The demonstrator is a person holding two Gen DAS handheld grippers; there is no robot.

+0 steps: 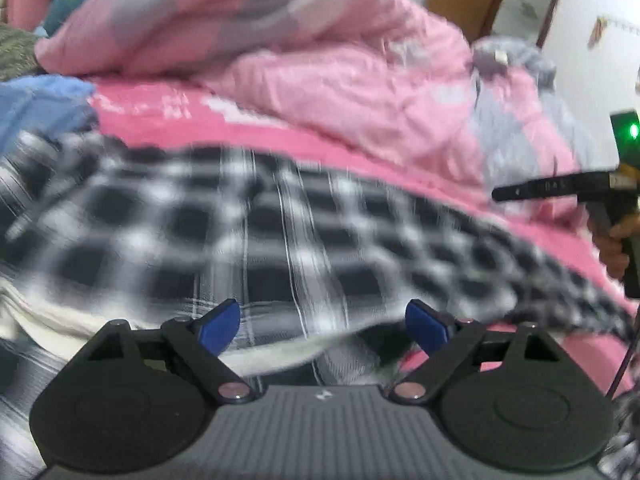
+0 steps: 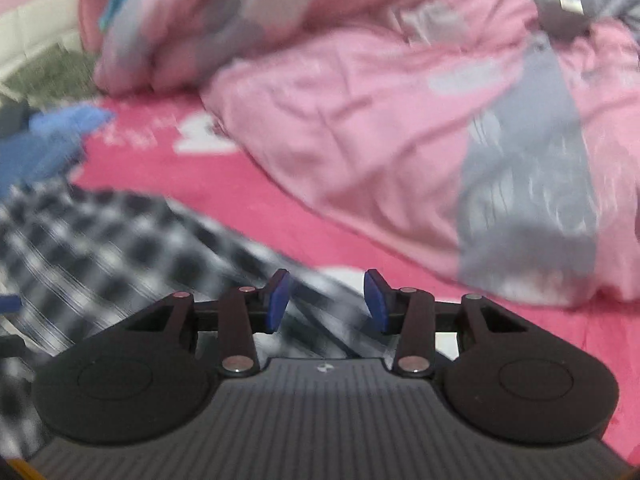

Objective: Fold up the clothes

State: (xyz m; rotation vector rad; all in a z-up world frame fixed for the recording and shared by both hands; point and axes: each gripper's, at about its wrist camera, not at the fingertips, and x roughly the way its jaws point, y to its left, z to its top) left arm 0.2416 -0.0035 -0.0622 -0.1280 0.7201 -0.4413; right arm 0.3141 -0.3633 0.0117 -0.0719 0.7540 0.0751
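Over at nine o'clock in the left wrist view there's a blue garment [image 1: 38, 104] bunched on the bed, and just below it the black-and-white checked shirt [image 1: 248, 224] spreads flat across the hot-pink bedsheet [image 1: 256, 130], running from nine o'clock right through to four o'clock, badly blurred. The left gripper [image 1: 323, 326] hangs over the shirt's near edge at six o'clock, its blue pads [image 1: 220, 326] set wide apart with nothing between them, only cloth lying underneath. A white layer [image 1: 52, 320] peeks out under the shirt at eight o'clock. Up at twelve o'clock the pale pink and grey quilt [image 1: 320, 60] is heaped high on the bed. Sliding to three o'clock, the right gripper [image 1: 560, 188] shows side-on as a dark bar, a hand [image 1: 614, 248] wrapped on its handle, a green light [image 1: 633, 131] glowing above it. In the right wrist view the shirt [image 2: 100, 240] sits at eight o'clock, one corner trailing toward the centre and passing beneath the right gripper [image 2: 327, 302] at six o'clock; that gripper is parted about halfway, and its blue pads [image 2: 277, 300] press on nothing. The blue garment [image 2: 48, 140] lies at nine o'clock, the bedsheet [image 2: 224, 184] fills the middle, and the quilt [image 2: 400, 120] rolls from twelve o'clock over to three.
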